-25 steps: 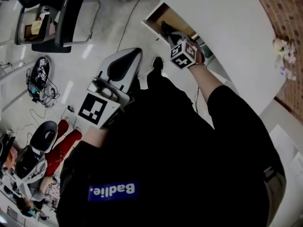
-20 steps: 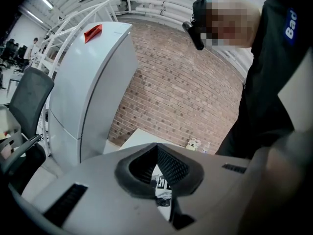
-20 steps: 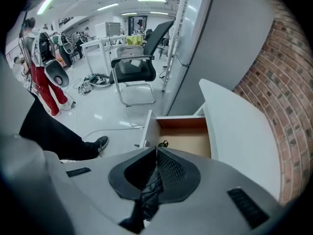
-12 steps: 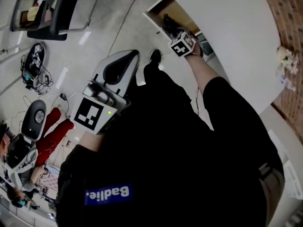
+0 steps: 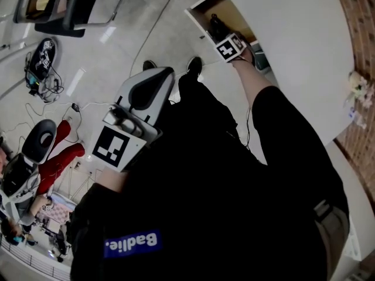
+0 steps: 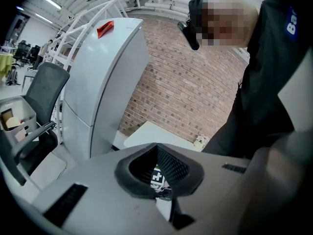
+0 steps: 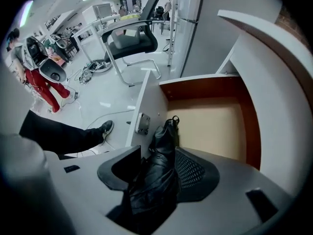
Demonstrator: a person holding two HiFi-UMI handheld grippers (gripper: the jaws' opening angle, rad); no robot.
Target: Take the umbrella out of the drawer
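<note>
The drawer (image 7: 215, 116) stands pulled out of the white cabinet, its pale bottom bare at the right. A black folded umbrella (image 7: 159, 173) leans against the drawer's left wall, strap end up. My right gripper (image 7: 156, 153) points straight down into the drawer, and its jaws are opening with the umbrella between them; the left pad stands clear of it. In the head view the right gripper (image 5: 219, 33) hangs over the drawer (image 5: 202, 10) and the umbrella (image 5: 215, 23). My left gripper (image 5: 158, 78) is held over the floor, away from the drawer, jaws together and holding nothing.
The white cabinet top (image 5: 287, 45) runs along the right, below a brick wall (image 6: 195, 87). An office chair (image 7: 131, 39) stands on the floor beyond the drawer. The person's shoe (image 7: 106, 127) is beside the drawer front. Cables (image 5: 41, 69) and a person in red trousers (image 5: 61, 157) are at the left.
The right hand has sunk down into the drawer over the umbrella. The left gripper has dropped slightly.
</note>
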